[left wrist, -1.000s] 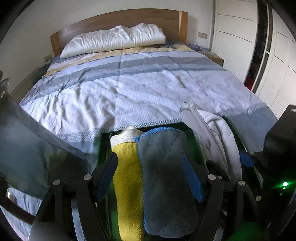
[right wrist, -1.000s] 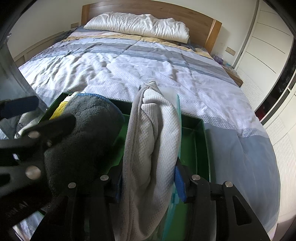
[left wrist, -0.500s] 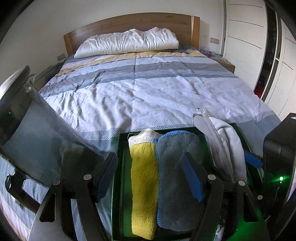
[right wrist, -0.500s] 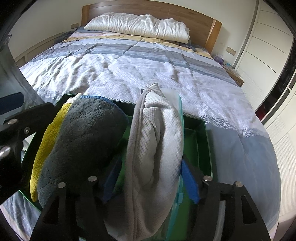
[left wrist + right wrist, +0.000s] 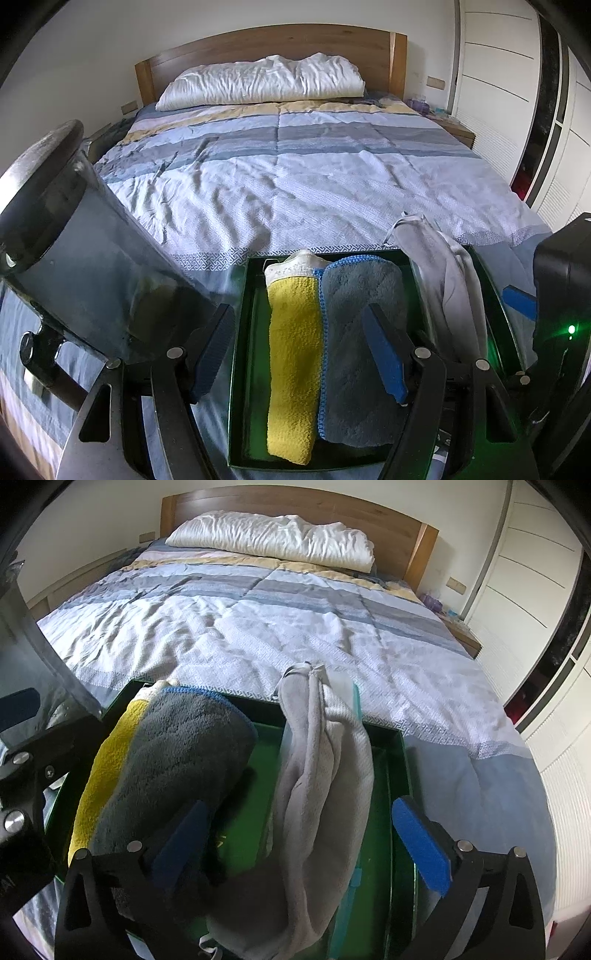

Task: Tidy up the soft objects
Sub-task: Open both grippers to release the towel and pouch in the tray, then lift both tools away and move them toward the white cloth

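Observation:
A green tray (image 5: 243, 295) sits on the bed's near end. In it lie a rolled yellow towel (image 5: 291, 350) and a grey towel with blue edging (image 5: 354, 332), side by side. A light grey towel (image 5: 325, 775) stands on edge to their right. My left gripper (image 5: 297, 310) hangs open above the yellow and grey towels, its pads clear of them. My right gripper (image 5: 301, 805) straddles the light grey towel (image 5: 447, 280); its jaws are opening, and both blue pads stand off the cloth.
The striped bedspread (image 5: 295, 177) runs back to a white pillow (image 5: 266, 81) and a wooden headboard. A translucent plastic container (image 5: 85, 258) leans at the left. A clear panel with a teal edge (image 5: 354, 709) stands beside the light grey towel. White wardrobe doors (image 5: 535, 590) line the right.
The right jaws have spread wide and let go of the light grey towel, which stays standing in the tray. The left gripper has drawn back from the yellow and grey towels.

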A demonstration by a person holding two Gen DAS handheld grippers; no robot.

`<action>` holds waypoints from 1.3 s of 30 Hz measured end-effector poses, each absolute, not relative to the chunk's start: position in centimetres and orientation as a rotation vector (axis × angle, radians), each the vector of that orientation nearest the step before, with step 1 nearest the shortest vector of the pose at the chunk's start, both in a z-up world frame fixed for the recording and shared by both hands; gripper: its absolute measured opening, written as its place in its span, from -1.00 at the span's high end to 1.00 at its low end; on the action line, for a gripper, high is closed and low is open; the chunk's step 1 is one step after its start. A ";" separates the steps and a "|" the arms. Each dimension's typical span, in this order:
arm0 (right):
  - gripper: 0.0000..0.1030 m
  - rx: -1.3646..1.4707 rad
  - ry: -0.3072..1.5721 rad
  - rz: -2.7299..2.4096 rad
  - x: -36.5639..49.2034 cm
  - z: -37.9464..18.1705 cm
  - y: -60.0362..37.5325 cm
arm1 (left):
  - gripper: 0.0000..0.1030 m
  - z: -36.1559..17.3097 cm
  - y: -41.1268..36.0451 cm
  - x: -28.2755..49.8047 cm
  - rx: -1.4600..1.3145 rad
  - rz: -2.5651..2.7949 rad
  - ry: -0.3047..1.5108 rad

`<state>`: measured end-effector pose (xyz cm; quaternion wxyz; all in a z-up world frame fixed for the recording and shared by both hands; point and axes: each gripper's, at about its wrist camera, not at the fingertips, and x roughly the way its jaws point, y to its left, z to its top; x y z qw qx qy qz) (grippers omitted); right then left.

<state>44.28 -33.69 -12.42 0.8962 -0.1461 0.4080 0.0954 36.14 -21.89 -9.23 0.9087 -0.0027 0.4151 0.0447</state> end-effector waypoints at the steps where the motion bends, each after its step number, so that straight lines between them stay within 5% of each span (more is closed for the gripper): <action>1: -0.99 -0.303 0.846 0.197 44.3 -12.4 -33.7 | -0.28 -9.2 -21.8 36.1 -0.009 0.095 0.858; 39: -0.99 -0.333 0.729 0.098 38.8 -6.3 -34.0 | -0.28 -4.7 -20.4 31.6 -0.121 0.024 0.817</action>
